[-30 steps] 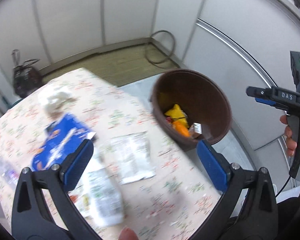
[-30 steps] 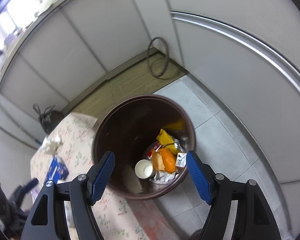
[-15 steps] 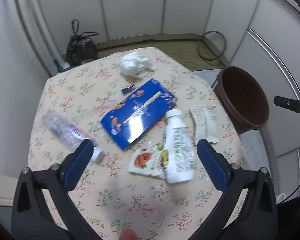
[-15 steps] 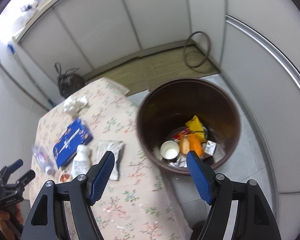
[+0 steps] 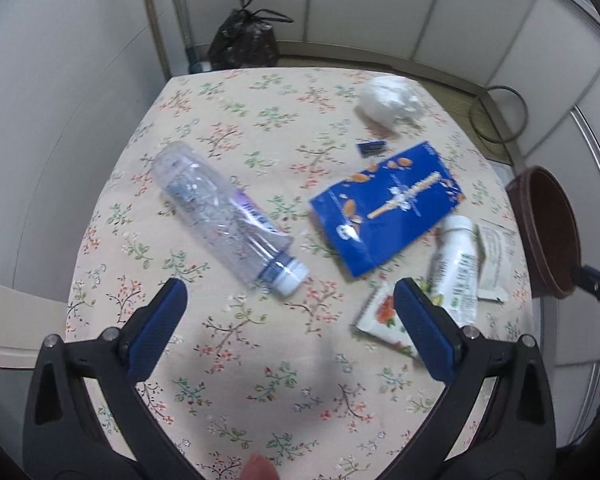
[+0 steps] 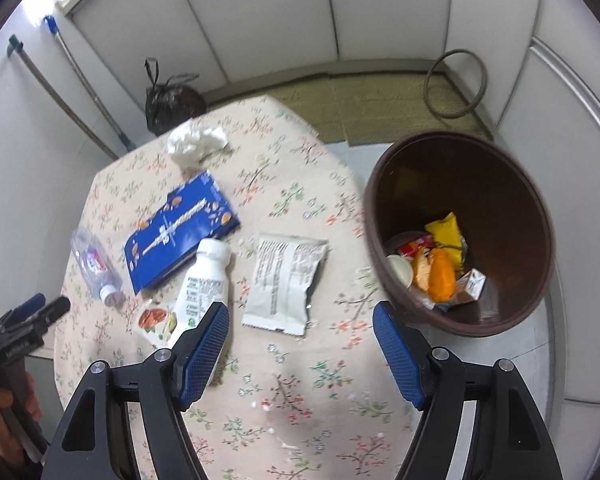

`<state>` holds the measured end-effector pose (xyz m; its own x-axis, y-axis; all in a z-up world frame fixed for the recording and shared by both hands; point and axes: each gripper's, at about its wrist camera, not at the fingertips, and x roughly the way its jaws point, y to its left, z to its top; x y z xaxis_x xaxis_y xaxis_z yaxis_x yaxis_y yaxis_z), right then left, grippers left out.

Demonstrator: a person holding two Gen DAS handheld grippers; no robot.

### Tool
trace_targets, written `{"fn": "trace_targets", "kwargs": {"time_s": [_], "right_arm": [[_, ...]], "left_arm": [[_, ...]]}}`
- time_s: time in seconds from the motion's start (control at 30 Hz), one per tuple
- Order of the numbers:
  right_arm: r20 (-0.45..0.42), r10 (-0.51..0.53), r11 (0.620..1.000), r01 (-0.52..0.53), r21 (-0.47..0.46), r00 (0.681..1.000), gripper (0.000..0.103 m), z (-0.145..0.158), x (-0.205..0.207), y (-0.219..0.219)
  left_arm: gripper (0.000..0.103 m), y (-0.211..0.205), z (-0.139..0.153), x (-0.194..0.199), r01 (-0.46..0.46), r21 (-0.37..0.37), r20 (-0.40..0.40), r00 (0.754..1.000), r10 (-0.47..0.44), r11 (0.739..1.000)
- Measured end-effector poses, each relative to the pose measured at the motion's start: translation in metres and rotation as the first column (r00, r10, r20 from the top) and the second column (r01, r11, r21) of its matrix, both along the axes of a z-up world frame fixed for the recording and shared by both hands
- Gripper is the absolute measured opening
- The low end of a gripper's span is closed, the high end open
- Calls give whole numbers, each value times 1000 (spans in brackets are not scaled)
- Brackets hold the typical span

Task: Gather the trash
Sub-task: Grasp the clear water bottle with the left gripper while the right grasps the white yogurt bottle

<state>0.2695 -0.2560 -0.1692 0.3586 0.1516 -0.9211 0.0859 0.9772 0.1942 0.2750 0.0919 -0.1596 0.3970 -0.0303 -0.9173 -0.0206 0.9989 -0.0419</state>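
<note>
Trash lies on a floral-cloth table [image 5: 260,360]: a clear plastic bottle [image 5: 224,216], a blue snack box [image 5: 388,216], a white drink bottle [image 5: 456,264], a small fruit-print sachet [image 5: 384,320], a grey foil wrapper [image 6: 284,280] and crumpled white paper [image 5: 388,102]. A brown bin [image 6: 460,232] with trash inside stands right of the table. My left gripper [image 5: 288,316] is open and empty, above the table just short of the clear bottle's cap. My right gripper [image 6: 300,340] is open and empty, above the table near the grey wrapper.
A tied black bag [image 5: 244,36] sits on the floor behind the table. A hose ring [image 6: 456,82] lies on a mat by the wall. Mop handles [image 6: 80,80] lean at the left wall. A small blue scrap [image 5: 371,147] lies near the paper.
Both grippers have swung left, away from the bin and over the table. The left view now centres on the clear bottle; the right view now shows the table's trash beside the bin.
</note>
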Motion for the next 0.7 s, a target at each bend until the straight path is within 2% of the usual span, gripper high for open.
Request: {"fn": "trace_targets", "kwargs": {"time_s": [0.23, 0.33, 0.47, 0.53, 0.6, 0.7], "right_arm": [[-42, 42, 999, -43, -15, 998, 76, -17, 7, 24], [-60, 45, 999, -46, -16, 997, 76, -24, 10, 29], [-82, 41, 999, -42, -9, 996, 76, -32, 15, 32], [-88, 42, 999, -43, -14, 995, 76, -35, 18, 34], [-93, 42, 999, -44, -15, 995, 76, -37, 20, 36], [-104, 51, 999, -52, -12, 993, 76, -42, 22, 43]], "left_arm": [[100, 20, -32, 27, -132, -26, -40, 991, 131, 991], [95, 29, -46, 41, -218, -79, -51, 975, 215, 973], [93, 37, -57, 54, -286, -104, -39, 958, 284, 952], [85, 41, -64, 60, -311, -101, -44, 950, 308, 945], [70, 47, -73, 62, -341, -101, -66, 940, 336, 935], [67, 55, -79, 60, -362, -123, -71, 932, 356, 924]]}}
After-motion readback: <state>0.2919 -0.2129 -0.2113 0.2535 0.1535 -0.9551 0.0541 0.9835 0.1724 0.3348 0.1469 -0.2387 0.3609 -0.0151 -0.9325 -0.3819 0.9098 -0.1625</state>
